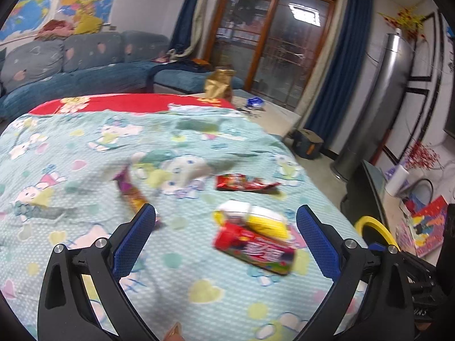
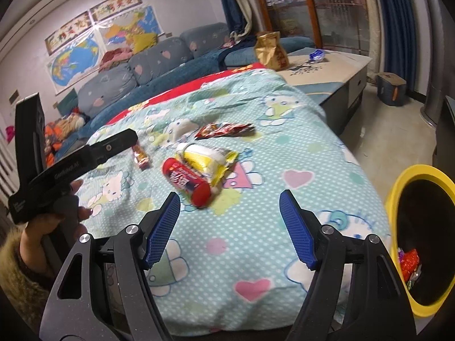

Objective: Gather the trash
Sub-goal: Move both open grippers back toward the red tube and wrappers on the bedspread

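My left gripper [image 1: 226,221] hovers with fingers spread wide and empty over the quilt-covered tabletop [image 1: 85,147]. From left to right lie a purple wrapper [image 1: 132,191], then the red tube [image 1: 254,248] against a yellow packet [image 1: 256,218]. I'd take the tube across its short width, clear of the packet. My right gripper [image 2: 230,216] is likewise spread and empty. Only its view shows the yellow bin [image 2: 421,238] with trash already inside.

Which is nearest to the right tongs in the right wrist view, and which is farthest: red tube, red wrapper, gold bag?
From the right tongs:
1. Red tube, just ahead, slightly left.
2. Red wrapper, mid-bed.
3. Gold bag, far end, by the table.
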